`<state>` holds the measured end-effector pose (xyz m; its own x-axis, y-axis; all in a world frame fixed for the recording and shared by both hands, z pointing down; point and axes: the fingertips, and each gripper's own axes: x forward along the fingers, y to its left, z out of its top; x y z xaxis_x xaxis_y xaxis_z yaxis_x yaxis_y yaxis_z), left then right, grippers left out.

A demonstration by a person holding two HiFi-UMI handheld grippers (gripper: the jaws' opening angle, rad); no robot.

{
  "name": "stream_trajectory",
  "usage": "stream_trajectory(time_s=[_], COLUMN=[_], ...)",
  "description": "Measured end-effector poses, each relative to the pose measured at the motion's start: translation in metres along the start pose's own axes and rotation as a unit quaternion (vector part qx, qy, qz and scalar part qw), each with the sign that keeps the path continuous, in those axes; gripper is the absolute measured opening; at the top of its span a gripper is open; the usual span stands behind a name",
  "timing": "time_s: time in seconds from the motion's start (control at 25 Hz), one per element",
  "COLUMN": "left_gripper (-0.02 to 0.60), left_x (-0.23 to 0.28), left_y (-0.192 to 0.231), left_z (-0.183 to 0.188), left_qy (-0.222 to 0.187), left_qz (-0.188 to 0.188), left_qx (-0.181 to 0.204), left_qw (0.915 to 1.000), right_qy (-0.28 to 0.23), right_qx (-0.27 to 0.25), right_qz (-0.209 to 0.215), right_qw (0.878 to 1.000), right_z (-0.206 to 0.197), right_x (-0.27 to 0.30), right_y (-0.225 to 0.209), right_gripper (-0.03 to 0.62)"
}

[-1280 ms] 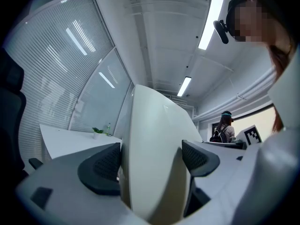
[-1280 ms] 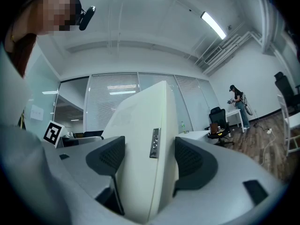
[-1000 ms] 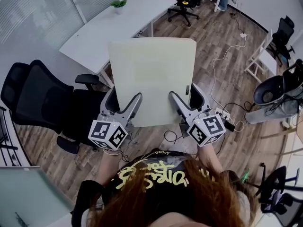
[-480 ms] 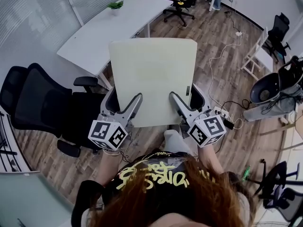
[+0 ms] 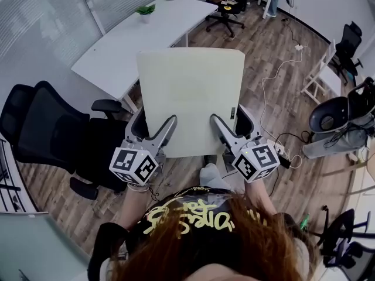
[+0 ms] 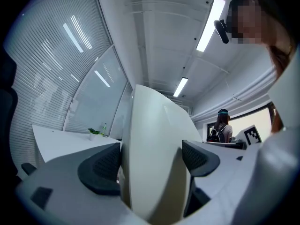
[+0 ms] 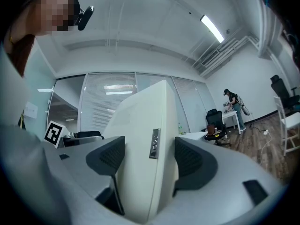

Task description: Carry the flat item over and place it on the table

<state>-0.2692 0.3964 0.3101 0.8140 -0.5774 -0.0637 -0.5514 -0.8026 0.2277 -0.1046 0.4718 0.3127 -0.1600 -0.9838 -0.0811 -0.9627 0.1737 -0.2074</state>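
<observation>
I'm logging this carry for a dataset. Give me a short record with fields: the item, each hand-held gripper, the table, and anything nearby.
item: flat cream panel, held in the air, button strip on its right edge
left hand-held gripper: shut on the panel's near edge
right hand-held gripper: shut on the near edge, beside the button strip
table: white table ahead-left; panel not yet on it
nearby: black office chair at the left

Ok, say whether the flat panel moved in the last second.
Yes, slightly forward. The flat panel keeps its spot in the head view, but the black chair and white table have slid down the picture, so it has neared the table.
</observation>
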Motion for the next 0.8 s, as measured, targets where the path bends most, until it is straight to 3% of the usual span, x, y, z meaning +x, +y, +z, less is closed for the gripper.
stream_trajectory(time_s=[0.8], left_gripper=[0.405], left_x=[0.162], left_y=[0.047], left_z=[0.005], left_qy=[-0.006], left_qz=[0.011], left_qx=[0.005], left_qw=[0.9999], right_qy=[0.0], right_qx=[0.0], right_qz=[0.021], right_qw=[1.0], right_z=[0.017], right_x=[0.118], right_y=[-0.128], right_gripper=[0.336])
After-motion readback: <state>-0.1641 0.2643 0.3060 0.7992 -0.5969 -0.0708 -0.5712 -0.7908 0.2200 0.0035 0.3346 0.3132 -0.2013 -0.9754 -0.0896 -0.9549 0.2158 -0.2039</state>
